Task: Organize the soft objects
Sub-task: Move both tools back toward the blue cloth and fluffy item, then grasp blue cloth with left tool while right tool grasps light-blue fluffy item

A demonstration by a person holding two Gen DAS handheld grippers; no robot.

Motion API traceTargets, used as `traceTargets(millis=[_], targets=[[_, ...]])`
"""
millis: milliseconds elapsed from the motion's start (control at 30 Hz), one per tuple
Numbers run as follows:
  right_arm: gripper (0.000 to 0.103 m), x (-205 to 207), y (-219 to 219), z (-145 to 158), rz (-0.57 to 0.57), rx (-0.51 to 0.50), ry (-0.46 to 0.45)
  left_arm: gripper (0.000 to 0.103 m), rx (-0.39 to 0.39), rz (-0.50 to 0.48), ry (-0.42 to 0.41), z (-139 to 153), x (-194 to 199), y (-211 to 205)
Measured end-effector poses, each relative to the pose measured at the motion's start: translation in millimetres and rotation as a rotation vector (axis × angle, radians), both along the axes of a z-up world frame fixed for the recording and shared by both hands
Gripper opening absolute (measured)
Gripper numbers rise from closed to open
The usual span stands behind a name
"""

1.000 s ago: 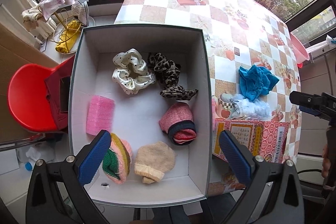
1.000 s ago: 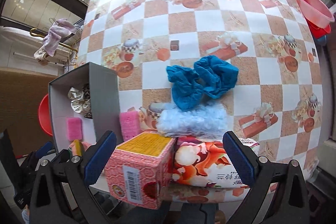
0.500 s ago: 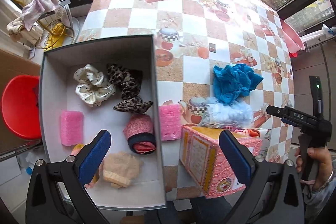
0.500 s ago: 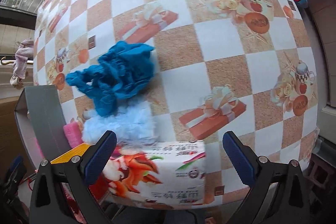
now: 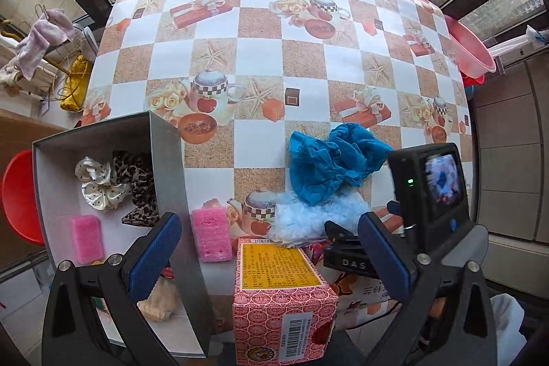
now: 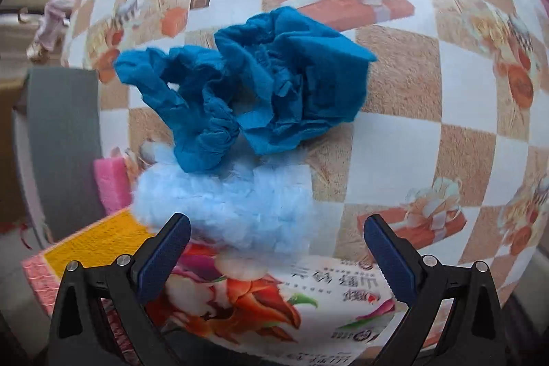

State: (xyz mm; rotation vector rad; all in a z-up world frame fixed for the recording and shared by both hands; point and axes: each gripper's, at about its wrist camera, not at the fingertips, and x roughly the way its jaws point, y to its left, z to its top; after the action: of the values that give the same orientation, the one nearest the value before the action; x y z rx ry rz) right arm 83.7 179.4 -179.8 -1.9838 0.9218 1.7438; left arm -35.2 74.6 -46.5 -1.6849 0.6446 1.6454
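A crumpled dark blue cloth [image 6: 254, 91] lies on the checked table, partly over a fluffy light blue item [image 6: 223, 204]. Both also show in the left wrist view, the cloth [image 5: 326, 167] behind the fluffy item [image 5: 308, 218]. A pink sponge [image 5: 210, 237] lies beside the grey box [image 5: 168, 160], which holds scrunchies [image 5: 99, 182], another pink sponge [image 5: 85, 237] and other soft items. My right gripper [image 6: 276, 258] is open and empty just in front of the fluffy item. My left gripper [image 5: 267, 259] is open and empty above the red carton.
A red patterned carton [image 5: 281, 300] with a yellow top and a flowered tissue pack [image 6: 274, 300] stand at the table's near edge. A pink basin [image 5: 470, 47] sits at the far right. A red chair [image 5: 17, 194] is left of the box.
My left gripper has swung right, from over the box to over the carton. My right gripper has moved forward and down toward the blue cloth and fluffy item. Both stay open.
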Motion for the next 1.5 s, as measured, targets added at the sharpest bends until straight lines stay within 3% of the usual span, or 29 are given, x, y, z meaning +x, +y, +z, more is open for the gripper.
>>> traceTargets(millis=[100,300,567,767,900,1000,1100,1200,1400,1500], targets=[[0.102,-4.7,-4.5,-13.0,0.087,0.043,-0.053,0.103,-0.021,0.021,-0.008,-4.8,0.8,2.0],[0.102,26.0,19.9,-13.3,0.066,0.089,-0.063,0.103,-0.047,0.026,-0.025,-13.8,12.4,20.1],[0.102,110.6,80.1,-8.5,-0.079,0.15,-0.104,0.103,-0.067,-0.076,-0.016,-28.9,46.2,67.4],[0.102,180.9,117.6,-4.1,-0.222,0.189,-0.136,0.103,-0.111,-0.161,0.0,-62.0,69.8,111.8],[0.102,213.4,126.4,14.4,-0.344,0.178,-0.004,0.103,-0.154,-0.209,0.025,-91.4,81.0,137.4],[0.102,224.9,121.0,27.1,-0.359,0.15,0.088,0.103,-0.191,-0.265,0.089,-110.8,88.3,150.1],[0.102,205.6,110.4,36.4,-0.31,0.156,0.164,0.103,-0.227,-0.303,0.152,-124.3,92.3,154.6],[0.102,186.8,100.2,44.8,-0.173,0.211,0.198,0.103,-0.226,-0.313,0.146,-131.1,93.1,156.3],[0.102,151.0,74.3,22.6,0.123,0.261,0.172,0.103,-0.256,-0.324,0.135,-148.3,95.9,159.0],[0.102,140.2,67.3,6.1,0.213,0.271,0.138,0.103,-0.27,-0.334,0.143,-157.5,102.1,164.1]])
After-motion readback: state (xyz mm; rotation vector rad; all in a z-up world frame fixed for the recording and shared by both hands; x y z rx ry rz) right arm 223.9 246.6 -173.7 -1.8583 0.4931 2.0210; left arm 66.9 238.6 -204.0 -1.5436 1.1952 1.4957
